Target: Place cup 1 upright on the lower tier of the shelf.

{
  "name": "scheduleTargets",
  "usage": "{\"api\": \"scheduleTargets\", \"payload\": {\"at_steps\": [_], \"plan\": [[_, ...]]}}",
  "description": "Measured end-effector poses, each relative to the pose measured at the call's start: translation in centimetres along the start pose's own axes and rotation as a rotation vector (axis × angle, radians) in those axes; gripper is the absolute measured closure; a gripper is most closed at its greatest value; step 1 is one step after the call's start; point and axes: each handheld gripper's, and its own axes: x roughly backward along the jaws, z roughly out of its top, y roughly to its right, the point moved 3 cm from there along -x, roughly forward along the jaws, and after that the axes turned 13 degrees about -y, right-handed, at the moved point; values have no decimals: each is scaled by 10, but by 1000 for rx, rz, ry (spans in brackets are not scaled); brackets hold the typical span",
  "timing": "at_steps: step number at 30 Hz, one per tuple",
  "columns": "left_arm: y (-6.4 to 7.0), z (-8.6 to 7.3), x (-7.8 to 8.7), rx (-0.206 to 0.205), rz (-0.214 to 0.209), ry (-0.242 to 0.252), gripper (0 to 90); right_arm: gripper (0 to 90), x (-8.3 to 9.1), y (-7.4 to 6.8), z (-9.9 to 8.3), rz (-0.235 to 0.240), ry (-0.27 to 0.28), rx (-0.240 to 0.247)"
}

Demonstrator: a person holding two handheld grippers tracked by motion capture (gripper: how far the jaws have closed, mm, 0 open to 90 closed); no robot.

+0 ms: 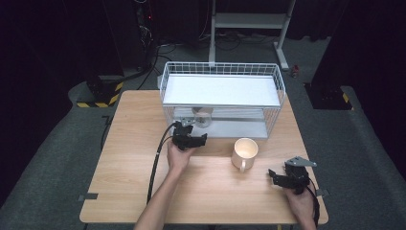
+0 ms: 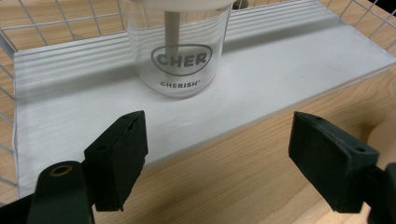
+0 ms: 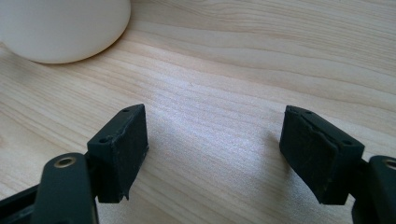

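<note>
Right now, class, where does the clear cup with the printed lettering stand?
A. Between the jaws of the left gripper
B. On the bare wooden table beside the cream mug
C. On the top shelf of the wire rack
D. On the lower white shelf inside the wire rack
D: the clear cup stands on the lower white shelf of the wire rack, ahead of the open left gripper.

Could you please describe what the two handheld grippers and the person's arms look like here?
Both are black two-jaw tools. The left gripper trails a thick black cable toward the table's near edge; the right gripper carries a grey three-cornered plate on top, with a thin black cable by the wrist. Each has flat, rectangular black pads with small holes, and a brass-coloured rivet on the linkage. The forearms are bare, with no sleeves visible.
</note>
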Motion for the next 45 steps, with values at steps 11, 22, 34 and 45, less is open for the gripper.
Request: {"api": "scheduleTargets", "payload": {"at_steps": [11,22,34,45], "plan": [[2,-7,8,-17,-10,10,193,236,0,0,0,0,0,0],[6,-16,18,-24,-29,26,185,236,0,0,0,0,0,0],[12,-29,32,-56,-50,31,170,236,0,0,0,0,0,0],[13,-43,43,-58,-66,33,169,235,0,0,0,0,0,0]]}}
